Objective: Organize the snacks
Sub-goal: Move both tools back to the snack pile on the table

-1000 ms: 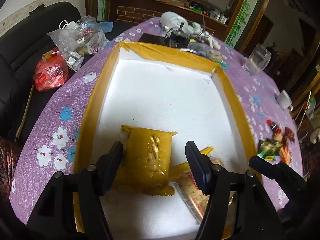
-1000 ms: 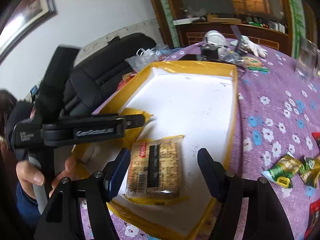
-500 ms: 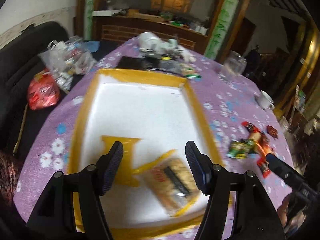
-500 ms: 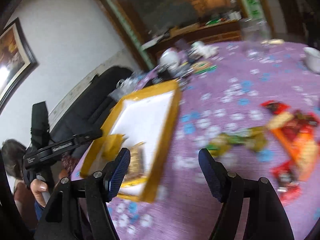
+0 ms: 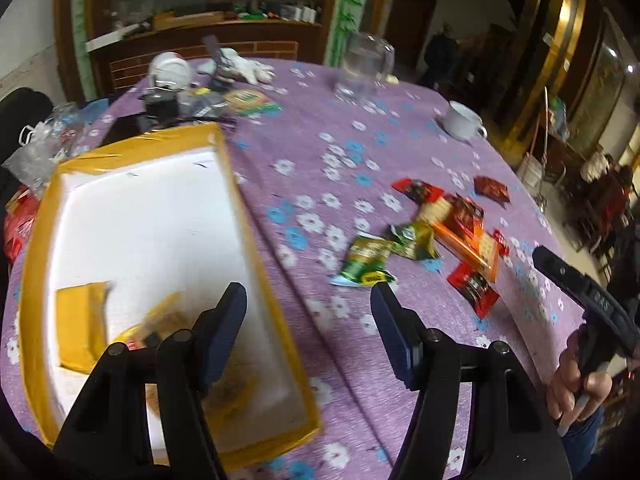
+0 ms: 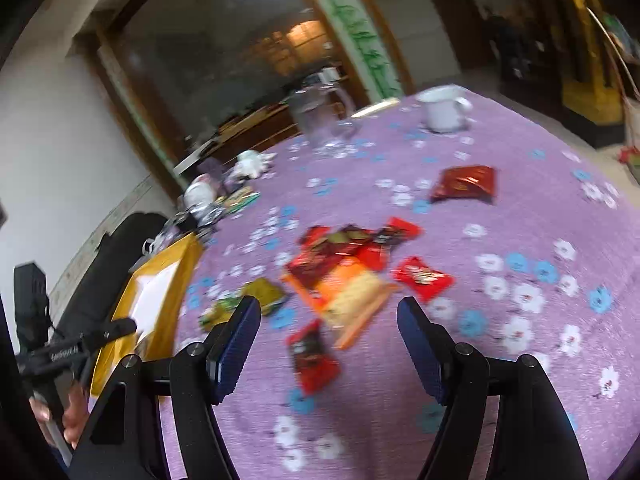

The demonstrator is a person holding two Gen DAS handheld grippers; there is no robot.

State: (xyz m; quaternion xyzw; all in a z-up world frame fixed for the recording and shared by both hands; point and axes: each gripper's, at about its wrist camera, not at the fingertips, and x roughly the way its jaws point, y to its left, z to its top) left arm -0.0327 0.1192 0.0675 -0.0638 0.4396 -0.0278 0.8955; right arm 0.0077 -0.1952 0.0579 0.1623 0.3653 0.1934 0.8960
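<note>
A yellow-rimmed white tray (image 5: pixel 240 208) lies on the purple flowered tablecloth (image 5: pixel 320 140). In its near end rest a yellow pack (image 5: pixel 80 320) and a blurred cracker pack (image 5: pixel 160 320). My left gripper (image 5: pixel 308 300) is open and empty above the tray's right rim. To the right lie loose snacks: green packets (image 5: pixel 366 260), an orange cracker pack (image 5: pixel 464 236) and red packets (image 5: pixel 474 288). My right gripper (image 6: pixel 329 312) is open and empty, just above the orange cracker pack (image 6: pixel 352 288) and a red packet (image 6: pixel 314 356). The tray (image 6: pixel 188 264) shows at the left.
A glass jug (image 5: pixel 364 68) and a white mug (image 5: pixel 462 120) stand at the table's far side. Clutter with a white round object (image 5: pixel 170 72) sits behind the tray. Plastic bags (image 5: pixel 40 148) lie on a black seat to the left. A dark red packet (image 6: pixel 464 182) lies apart.
Both grippers swung right, away from the tray's inside toward the loose snacks. The yellow pack and the cracker pack stayed in the tray. Both views are now motion-blurred.
</note>
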